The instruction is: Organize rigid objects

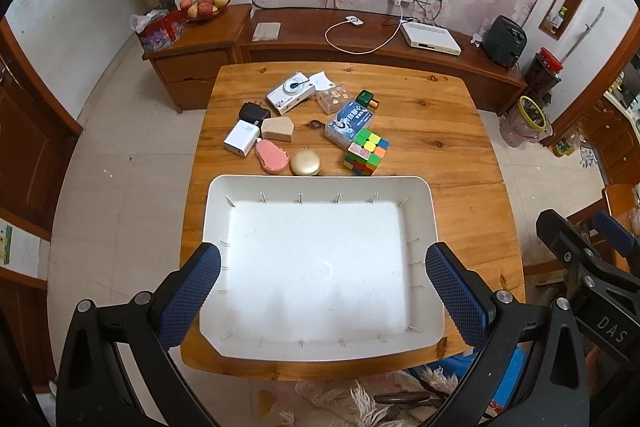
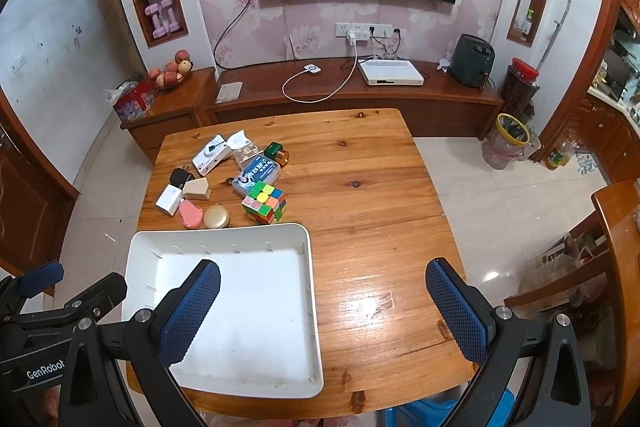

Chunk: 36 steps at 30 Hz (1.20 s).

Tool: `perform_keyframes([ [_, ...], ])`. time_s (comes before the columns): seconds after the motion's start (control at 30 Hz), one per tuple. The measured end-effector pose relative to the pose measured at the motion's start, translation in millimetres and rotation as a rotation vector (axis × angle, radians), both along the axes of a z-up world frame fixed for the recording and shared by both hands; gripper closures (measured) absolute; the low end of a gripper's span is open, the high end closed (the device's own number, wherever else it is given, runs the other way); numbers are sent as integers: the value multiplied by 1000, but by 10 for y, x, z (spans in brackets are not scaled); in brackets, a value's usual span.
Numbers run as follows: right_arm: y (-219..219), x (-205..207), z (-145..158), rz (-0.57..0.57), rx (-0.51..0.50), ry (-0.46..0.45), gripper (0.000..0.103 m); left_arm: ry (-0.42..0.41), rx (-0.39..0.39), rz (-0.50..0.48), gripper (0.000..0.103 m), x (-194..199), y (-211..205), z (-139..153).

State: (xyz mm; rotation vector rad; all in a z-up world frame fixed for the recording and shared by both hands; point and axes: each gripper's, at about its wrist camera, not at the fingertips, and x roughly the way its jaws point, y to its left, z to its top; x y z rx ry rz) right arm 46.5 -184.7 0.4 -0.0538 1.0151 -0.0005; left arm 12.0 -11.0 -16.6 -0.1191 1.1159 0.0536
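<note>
Small hard objects lay in a loose cluster beyond the far rim of the white tray (image 1: pixel 320 183), straight ahead of the left claw (image 1: pixel 320 291). That claw hung released, its two blue pads spread wide and holding nothing, one over each side wall of the tray, with the bare tray floor between them. Just past the far rim sat a gold round case (image 1: pixel 306 163) and a pink case (image 1: pixel 273 157), both close against the tray edge, and a colour cube (image 1: pixel 366 151) a little to the right. Farther out lay a white charger (image 1: pixel 241 139), a beige block (image 1: pixel 278 129), a black plug (image 1: pixel 253 113), a blue box (image 1: pixel 349 125), a white camera (image 1: pixel 289 92) and a green battery (image 1: pixel 367 99).

The right claw (image 2: pixel 323 307) was also released and held nothing; its left pad hung over the tray's right part, its right pad over bare wood. Ahead of it and to its right the wooden table (image 2: pixel 380 227) ran open to its far and right edges. The tray's near corner sat close to the table's near edge.
</note>
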Motion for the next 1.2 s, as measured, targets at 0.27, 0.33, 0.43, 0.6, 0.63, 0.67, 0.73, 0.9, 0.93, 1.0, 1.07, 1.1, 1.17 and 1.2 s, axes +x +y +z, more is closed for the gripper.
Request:
perform_keyframes([
  [0.27,-81,113,-53,19,5,9,0,2,4,15,1,43,-61,-13],
  [0.33,-90,139,-60,24,7,12,0,4,4,16,1,46,-62,-13],
  [0.43,-104,171,-67,31,10,16,0,10,5,23,1,95,-60,-7],
  [0.6,-122,204,-75,41,16,19,0,10,12,32,1,115,-74,1],
  [0.63,-126,196,-80,43,18,19,0,10,13,32,1,116,-75,1],
  [0.67,-126,203,-80,44,19,19,0,10,13,33,1,117,-73,3],
  [0.73,-135,213,-77,47,20,19,0,10,14,34,1,120,-73,6],
  [0.9,-135,221,-78,51,21,14,0,3,20,37,1,124,-89,29],
  [0.93,-134,225,-75,52,21,14,0,1,23,37,1,123,-91,34],
  [1.0,-134,230,-70,53,22,12,0,-3,27,36,1,121,-98,38],
  [1.07,-133,231,-65,53,22,12,0,-4,30,37,1,117,-112,43],
  [1.1,-133,233,-63,54,23,12,0,-4,30,37,1,118,-111,45],
  [1.17,-134,234,-52,55,24,11,0,-3,30,37,1,119,-112,47],
  [1.2,-133,234,-48,55,25,10,0,-3,31,38,1,119,-108,48],
])
